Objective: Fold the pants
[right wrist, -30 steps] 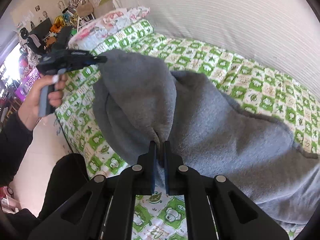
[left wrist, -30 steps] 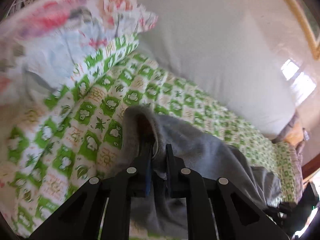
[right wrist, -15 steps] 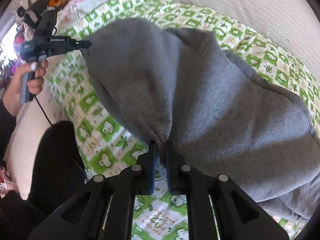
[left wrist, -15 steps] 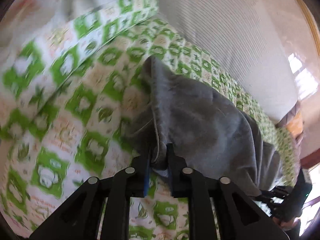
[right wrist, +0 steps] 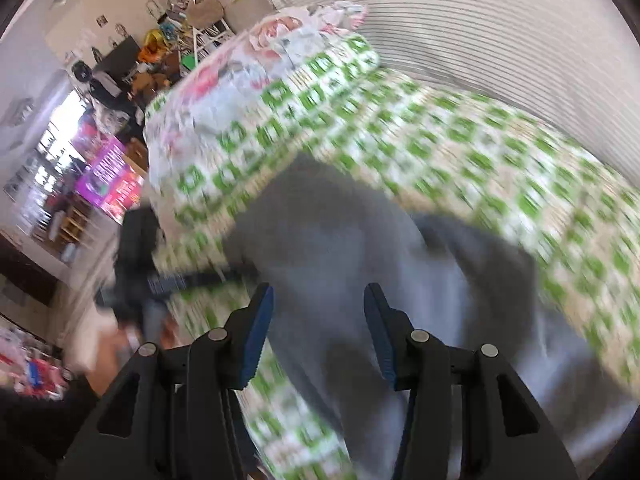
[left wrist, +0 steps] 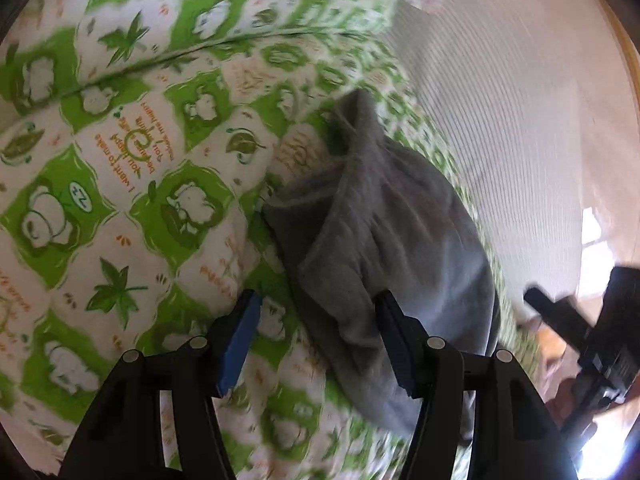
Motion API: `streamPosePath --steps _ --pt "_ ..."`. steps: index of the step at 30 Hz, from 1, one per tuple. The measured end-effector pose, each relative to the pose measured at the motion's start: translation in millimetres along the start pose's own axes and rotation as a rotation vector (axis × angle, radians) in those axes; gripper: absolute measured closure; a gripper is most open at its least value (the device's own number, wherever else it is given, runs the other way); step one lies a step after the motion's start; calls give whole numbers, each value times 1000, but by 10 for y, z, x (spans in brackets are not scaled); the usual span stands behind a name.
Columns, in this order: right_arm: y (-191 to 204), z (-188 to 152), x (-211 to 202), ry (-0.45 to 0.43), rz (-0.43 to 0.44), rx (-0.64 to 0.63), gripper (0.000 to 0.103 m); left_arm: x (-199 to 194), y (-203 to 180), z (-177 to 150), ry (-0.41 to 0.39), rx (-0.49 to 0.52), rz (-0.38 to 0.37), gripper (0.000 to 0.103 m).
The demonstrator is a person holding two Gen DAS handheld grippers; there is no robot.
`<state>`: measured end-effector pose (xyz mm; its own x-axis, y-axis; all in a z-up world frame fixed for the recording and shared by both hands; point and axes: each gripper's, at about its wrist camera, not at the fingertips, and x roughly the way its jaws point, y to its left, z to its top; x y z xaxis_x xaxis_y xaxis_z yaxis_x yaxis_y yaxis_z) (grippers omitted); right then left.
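Observation:
The grey pants point(left wrist: 392, 240) lie folded on the green-and-white patterned bedsheet point(left wrist: 132, 208). My left gripper point(left wrist: 318, 312) is open, its jaws wide apart just above the near edge of the pants, holding nothing. In the right wrist view the pants point(right wrist: 344, 240) are blurred by motion and lie on the bedsheet point(right wrist: 500, 160). My right gripper point(right wrist: 318, 300) is open over them and empty. The right gripper shows at the right edge of the left wrist view point(left wrist: 580, 328); the left gripper shows blurred at the left of the right wrist view point(right wrist: 180, 280).
A floral pillow point(right wrist: 248, 64) and a green patterned pillow point(left wrist: 200, 12) lie at the head of the bed. A white striped cushion point(right wrist: 500, 28) runs along the far side. Cluttered shelves and furniture point(right wrist: 120, 80) stand beyond the bed's left edge.
Both grippers have opened and let go of the pants. The pants have dropped from their lifted hold onto the bedsheet. Both grippers have pulled back a little.

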<state>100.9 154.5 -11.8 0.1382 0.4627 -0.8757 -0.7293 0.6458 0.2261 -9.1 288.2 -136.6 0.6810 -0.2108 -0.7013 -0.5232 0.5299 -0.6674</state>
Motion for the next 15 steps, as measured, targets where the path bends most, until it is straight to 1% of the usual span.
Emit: streamPosePath --steps 1,3,5,6,7,8,10,12,13,14,15 --pt "12 170 121 16 28 6 54 16 20 19 -4 -25 -10 40" --pt "62 518 425 42 57 -3 53 49 57 40 -20 -62 -35 37" --pt "101 755 694 79 64 -26 49 61 82 71 -29 -83 -48 33" --pt "117 905 903 103 63 -37 47 72 90 89 -37 -92 -57 32" --pt "123 998 1056 126 70 -49 43 89 89 104 -44 -98 -60 30" --pt "132 1079 1212 152 73 -63 42 121 67 117 -50 -99 -59 29" --pt "129 1213 1543 200 48 -76 40 160 40 139 -67 -95 -54 29" --pt "105 1247 1863 278 12 -81 39 209 -24 160 -87 -70 -41 30" --pt "83 1224 2001 309 -20 -77 42 237 -61 187 -103 -50 -35 35" --pt "85 1182 2083 322 -41 -86 50 233 -72 187 -125 -35 -38 59" --pt "101 1159 2093 317 -43 -97 71 221 -61 186 -137 -32 -58 75"
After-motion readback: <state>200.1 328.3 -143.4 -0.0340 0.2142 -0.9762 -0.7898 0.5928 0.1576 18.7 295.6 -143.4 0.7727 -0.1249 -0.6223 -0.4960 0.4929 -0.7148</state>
